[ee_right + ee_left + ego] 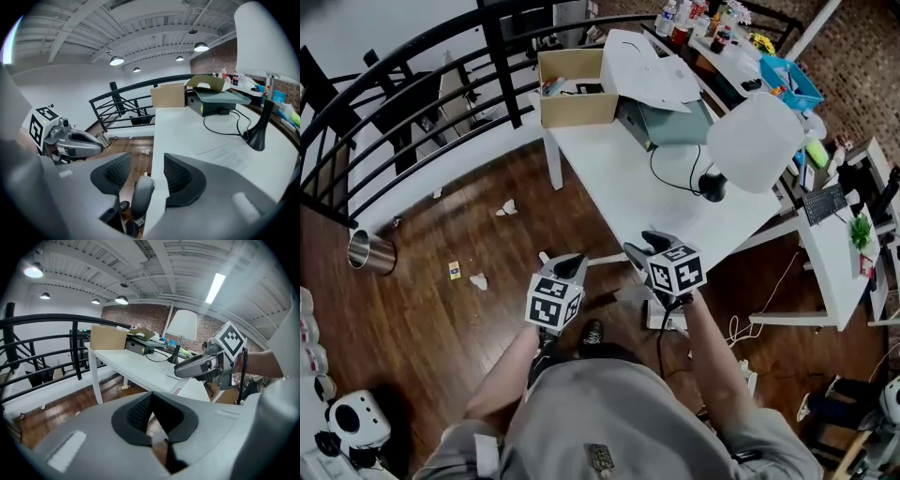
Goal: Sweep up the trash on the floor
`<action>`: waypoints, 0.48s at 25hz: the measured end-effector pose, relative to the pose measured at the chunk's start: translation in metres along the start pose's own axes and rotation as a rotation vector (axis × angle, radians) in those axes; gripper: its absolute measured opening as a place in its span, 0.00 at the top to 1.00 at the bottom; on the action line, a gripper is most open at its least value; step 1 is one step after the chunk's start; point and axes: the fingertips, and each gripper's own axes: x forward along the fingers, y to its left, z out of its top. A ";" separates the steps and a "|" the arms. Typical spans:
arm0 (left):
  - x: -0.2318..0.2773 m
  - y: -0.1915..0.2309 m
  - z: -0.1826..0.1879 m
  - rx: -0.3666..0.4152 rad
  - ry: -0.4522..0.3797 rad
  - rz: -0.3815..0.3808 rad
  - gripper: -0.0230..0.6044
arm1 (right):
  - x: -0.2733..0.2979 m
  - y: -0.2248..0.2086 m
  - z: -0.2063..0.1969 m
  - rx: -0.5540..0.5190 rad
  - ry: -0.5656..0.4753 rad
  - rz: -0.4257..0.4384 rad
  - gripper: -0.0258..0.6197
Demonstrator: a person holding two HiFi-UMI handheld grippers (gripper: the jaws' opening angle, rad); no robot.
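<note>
Bin (370, 251), metal, sits far left on wood floor (422, 319); trash scraps (478, 280) lie between it and white table (675, 202). Left gripper (572, 266) is clenched shut, empty. Right gripper (643, 247) is by the table edge, jaws spread, grey handle (140, 190) between them, pads not pressing it.

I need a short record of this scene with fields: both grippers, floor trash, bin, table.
Left gripper: shut, empty
Right gripper: open; a grey handle stands between the jaws, not gripped
Trash: crumpled paper and a second scrap on the floor
Metal bin: at the far left, near the railing
Table: white; carries a cardboard box and a lamp
</note>
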 end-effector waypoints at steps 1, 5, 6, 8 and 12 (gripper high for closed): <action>0.001 0.002 -0.003 -0.009 0.004 0.005 0.95 | 0.004 0.001 0.000 0.000 0.007 0.012 0.64; 0.005 0.005 -0.007 -0.035 0.009 0.015 0.95 | 0.016 0.006 -0.008 -0.007 0.050 0.049 0.68; 0.006 0.005 -0.008 -0.038 0.009 0.018 0.95 | 0.018 0.008 -0.011 -0.011 0.062 0.058 0.70; 0.006 0.005 -0.009 -0.045 0.008 0.021 0.95 | 0.019 0.013 -0.018 -0.020 0.087 0.074 0.72; 0.008 0.003 -0.014 -0.055 0.011 0.024 0.95 | 0.018 0.022 -0.026 -0.037 0.109 0.095 0.74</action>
